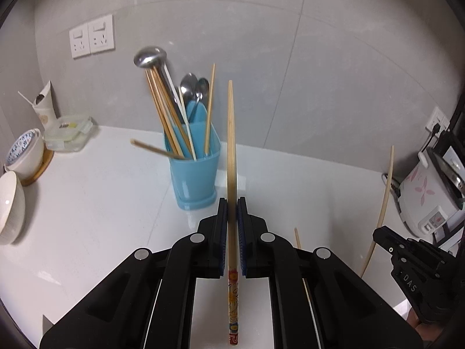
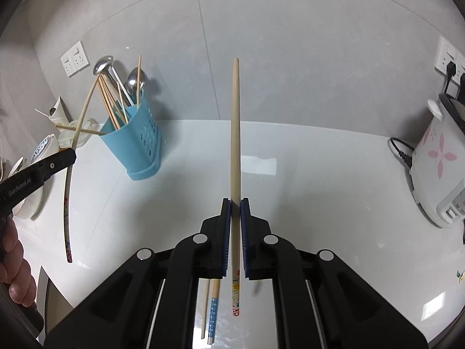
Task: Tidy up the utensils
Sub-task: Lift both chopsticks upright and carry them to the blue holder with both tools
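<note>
Now | left fingers (image 1: pixel 232 203) pinch chopstick (image 1: pixel 231 145) | right fingers (image 2: pixel 236 205) pinch second chopstick (image 2: pixel 235 131) | holder (image 1: pixel 194 174) near

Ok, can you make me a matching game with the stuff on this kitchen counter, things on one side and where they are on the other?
Things:
1. blue plastic utensil holder
2. white rice cooker with pink flowers
3. bamboo chopstick with a flowery painted end
4. clear lidded food box

Places:
A. clamped in the left gripper
B. far right, by the wall
C. far left corner
D. middle of the white counter, full of spoons and chopsticks

Pairs: 1-D, 2-B, 3-A, 4-C
</note>
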